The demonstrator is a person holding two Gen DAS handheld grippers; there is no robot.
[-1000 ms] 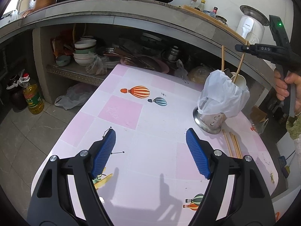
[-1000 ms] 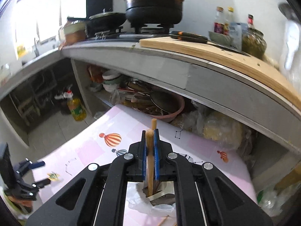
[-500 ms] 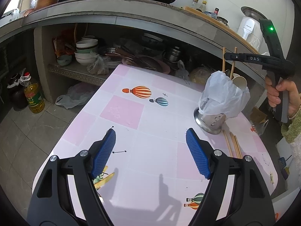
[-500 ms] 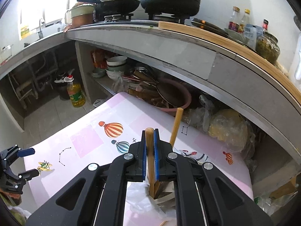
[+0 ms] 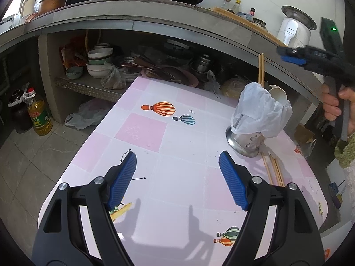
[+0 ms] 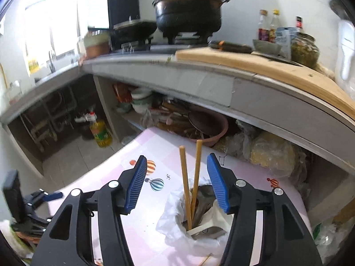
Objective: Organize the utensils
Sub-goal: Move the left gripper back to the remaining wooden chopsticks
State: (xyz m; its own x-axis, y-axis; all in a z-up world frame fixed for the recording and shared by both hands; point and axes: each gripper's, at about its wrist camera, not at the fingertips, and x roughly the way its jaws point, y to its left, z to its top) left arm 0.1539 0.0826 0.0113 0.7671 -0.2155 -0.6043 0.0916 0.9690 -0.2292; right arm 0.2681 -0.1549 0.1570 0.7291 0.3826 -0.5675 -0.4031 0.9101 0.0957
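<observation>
The right claw has just been opening: a second ago its pads were clamped on a chopstick, and now its jaws stand apart with nothing pressed between them. Two chopsticks rise in the gap, touching neither pad — they lean against each other inside the metal utensil holder, whose mouth is draped with a white plastic bag. A white spoon also sits in the holder. That release looks like one more chopstick delivered, so this part of the sorting is done.

The left claw hangs over the near edge of the desk, open wide and empty, as it was a second ago. The holder stands by the desk's right edge, and just beside its base, toward the near right corner, several loose chopsticks lie flat on the pink cloth — probably the next things to be gathered. The person's hand on the right claw's handle shows at the far right.
</observation>
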